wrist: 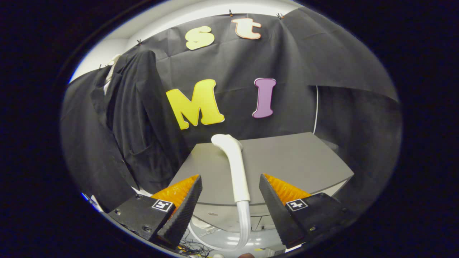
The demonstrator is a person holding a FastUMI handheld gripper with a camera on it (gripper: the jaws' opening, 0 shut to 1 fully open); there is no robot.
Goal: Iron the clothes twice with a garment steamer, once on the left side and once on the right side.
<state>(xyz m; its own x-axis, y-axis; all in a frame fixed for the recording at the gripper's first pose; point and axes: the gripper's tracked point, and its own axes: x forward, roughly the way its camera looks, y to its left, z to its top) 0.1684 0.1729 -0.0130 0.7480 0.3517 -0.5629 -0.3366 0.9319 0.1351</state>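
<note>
Two fingers of my claw [229, 200] stand spread wide at the near side of the scene, with nothing pinched between them and neither one touching anything.

Far to the left I see the garment [138, 122], a dark piece hanging against the black cloth wall, with something pale showing at its top; I cannot tell what holds it up. It hangs down past the left edge of the worktop [287, 161], and its lower part drops out of sight behind my left finger [183, 211].

Moving right, the grey worktop spreads out ahead of me, its near edge running just beyond the fingertips. On it lies the steamer [235, 161], white, with its head at the far end, curved over toward the left and resting on the surface. Its straight handle runs back toward me and sits in the gap between my two fingers, nearer the right one but apart from both. From the near end of the handle a pale hose [244, 224] leaves over the worktop's edge and loops down and away to the left, below the claw.

Further right is my right finger [278, 211], and beyond it the bare right part of the worktop, backed by more black cloth. A thin white cord [316, 111] runs down the wall there.
</note>
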